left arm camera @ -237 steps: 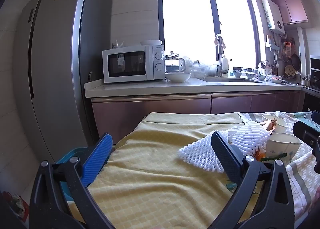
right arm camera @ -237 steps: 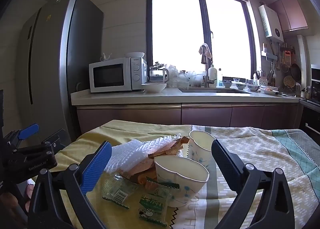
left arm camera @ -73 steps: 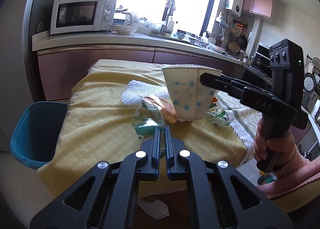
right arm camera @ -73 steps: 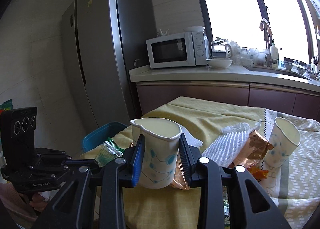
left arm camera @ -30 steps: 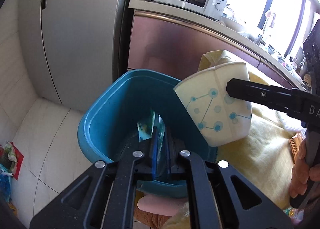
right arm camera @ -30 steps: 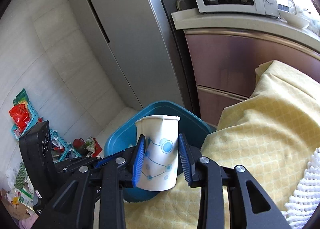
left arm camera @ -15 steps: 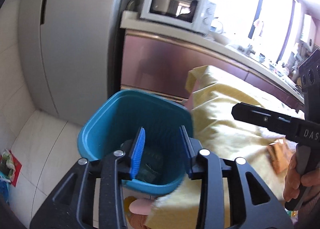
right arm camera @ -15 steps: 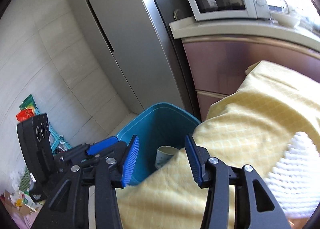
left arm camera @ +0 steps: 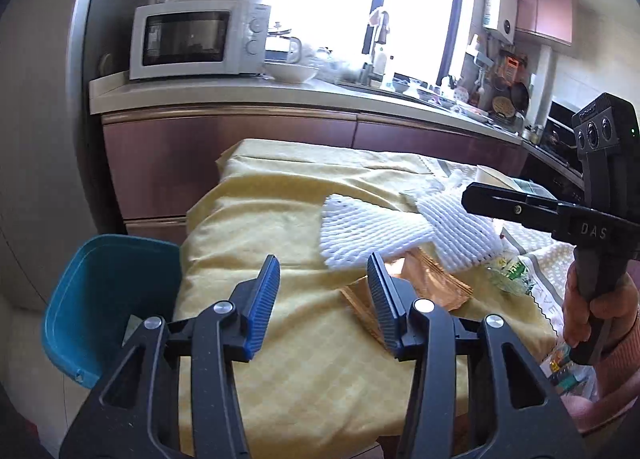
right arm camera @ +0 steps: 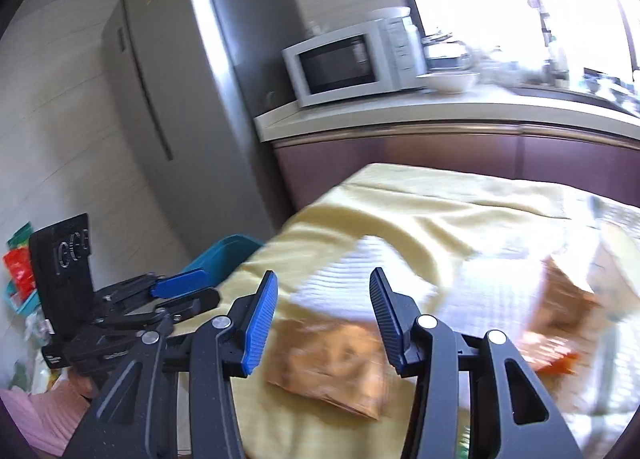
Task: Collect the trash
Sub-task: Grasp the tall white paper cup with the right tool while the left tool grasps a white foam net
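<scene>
Trash wrapper [left arm camera: 424,283] on tablecloth; left gripper [left arm camera: 322,295] and right gripper [right arm camera: 322,315] spread wide, empty.

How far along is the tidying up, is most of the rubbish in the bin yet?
Not most. The blue bin beside the table shows little of its inside here. Nothing is in hand: the left gripper and right gripper are both open and empty. Left on the yellow cloth: white foam netting, a copper-coloured wrapper, a green packet and a paper cup.
</scene>
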